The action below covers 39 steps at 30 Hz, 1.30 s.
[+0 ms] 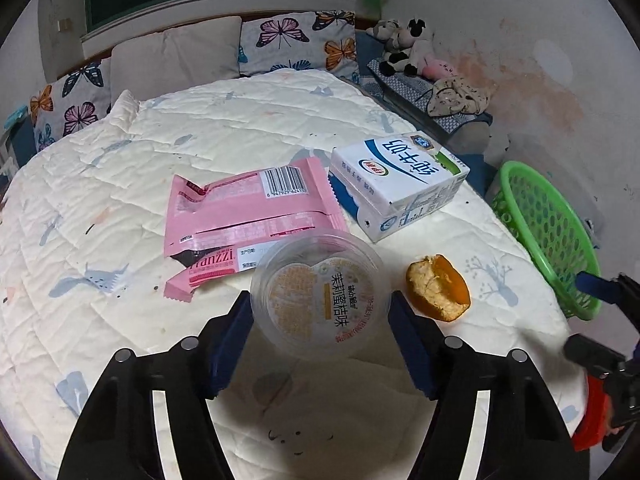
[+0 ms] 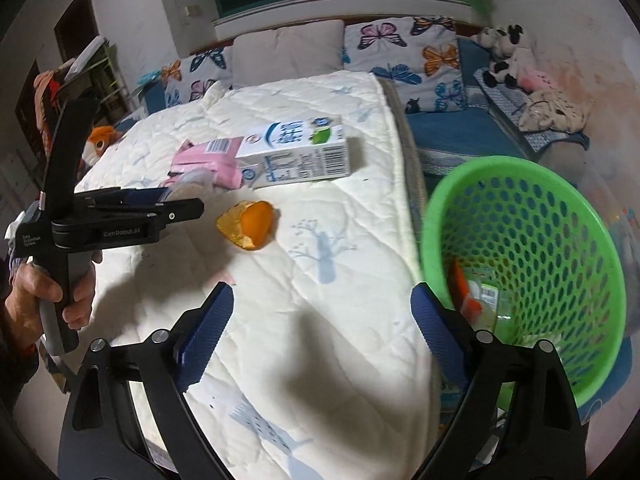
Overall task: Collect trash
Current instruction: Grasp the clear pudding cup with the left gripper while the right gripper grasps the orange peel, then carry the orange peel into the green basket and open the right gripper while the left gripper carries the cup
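My left gripper (image 1: 320, 310) is shut on a clear plastic jelly cup (image 1: 320, 292), its blue pads pressing both sides of it just above the bed. Beyond it lie pink snack wrappers (image 1: 248, 208), a white milk carton (image 1: 400, 184) and an orange peel (image 1: 438, 288). My right gripper (image 2: 322, 320) is open and empty over the bed's right edge, beside the green mesh basket (image 2: 528, 248), which holds some trash. The left gripper (image 2: 176, 204) shows in the right wrist view with the cup mostly hidden. The peel (image 2: 248, 226) and carton (image 2: 296, 156) show there too.
The white quilted bed (image 1: 120, 200) carries everything. Butterfly pillows (image 1: 296, 40) and plush toys (image 1: 404, 48) sit at the back. The basket (image 1: 548, 236) stands off the bed's right edge, by a blue bench with cloth (image 1: 456, 100).
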Each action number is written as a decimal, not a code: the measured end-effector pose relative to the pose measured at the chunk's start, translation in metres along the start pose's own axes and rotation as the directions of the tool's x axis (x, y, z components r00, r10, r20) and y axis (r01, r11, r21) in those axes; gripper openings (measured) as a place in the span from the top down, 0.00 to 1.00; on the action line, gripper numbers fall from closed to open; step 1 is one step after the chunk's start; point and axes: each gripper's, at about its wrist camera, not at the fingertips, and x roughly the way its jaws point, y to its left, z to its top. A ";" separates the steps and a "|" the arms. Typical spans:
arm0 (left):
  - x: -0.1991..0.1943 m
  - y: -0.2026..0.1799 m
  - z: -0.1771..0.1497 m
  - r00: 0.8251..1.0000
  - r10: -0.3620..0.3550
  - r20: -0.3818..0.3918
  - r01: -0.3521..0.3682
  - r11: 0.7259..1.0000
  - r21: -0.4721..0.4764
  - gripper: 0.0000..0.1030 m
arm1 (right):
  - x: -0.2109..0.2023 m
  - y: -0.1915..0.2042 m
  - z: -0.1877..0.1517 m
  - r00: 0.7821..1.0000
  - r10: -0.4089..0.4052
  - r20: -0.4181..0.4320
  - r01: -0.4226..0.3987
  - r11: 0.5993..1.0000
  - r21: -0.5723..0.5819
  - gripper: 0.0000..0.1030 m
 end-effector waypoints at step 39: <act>-0.066 0.040 -0.012 0.997 0.006 0.081 -0.002 0.999 -0.054 0.36 | 0.065 0.050 0.030 0.997 0.063 -0.042 -0.065 0.997 -0.050 0.68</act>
